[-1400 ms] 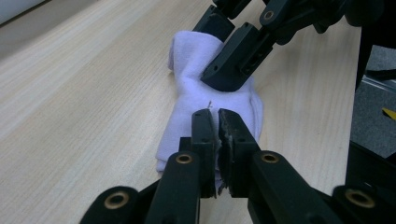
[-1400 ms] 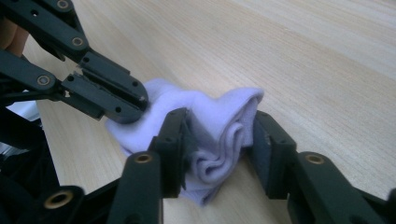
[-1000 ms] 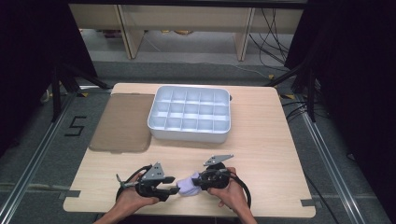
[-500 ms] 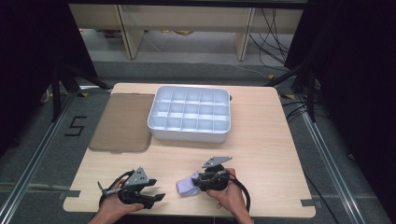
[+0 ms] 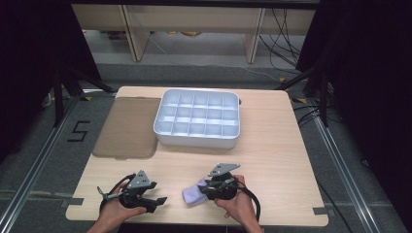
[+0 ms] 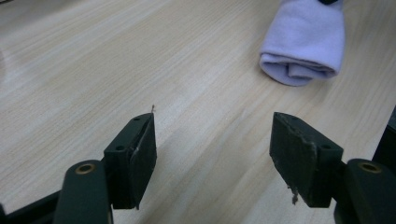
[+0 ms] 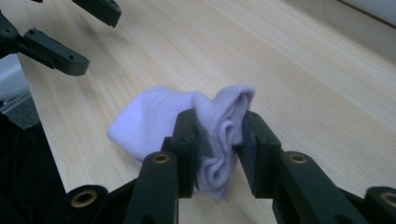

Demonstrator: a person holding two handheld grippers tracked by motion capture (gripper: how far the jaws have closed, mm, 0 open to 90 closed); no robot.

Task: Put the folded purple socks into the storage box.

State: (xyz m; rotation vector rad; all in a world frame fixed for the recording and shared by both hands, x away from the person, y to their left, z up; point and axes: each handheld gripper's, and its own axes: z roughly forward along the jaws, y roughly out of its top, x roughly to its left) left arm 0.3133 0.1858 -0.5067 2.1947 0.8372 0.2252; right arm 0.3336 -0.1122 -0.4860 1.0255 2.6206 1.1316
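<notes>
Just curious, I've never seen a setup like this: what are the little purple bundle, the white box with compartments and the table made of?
The purple bundle looks like soft knit fabric, probably a rolled sock: it folds and wrinkles between the jaws. The white box seems moulded plastic, smooth with a faint sheen and thin dividers. The table shows pale wood grain, matte; possibly a laminate rather than solid wood.

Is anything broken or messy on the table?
Nothing is spilled. One small oddity: the left gripper has frayed pads, with bits peeling at the edges. The sock looks bunched where the right gripper pinches it. The tray sits straight.
</notes>
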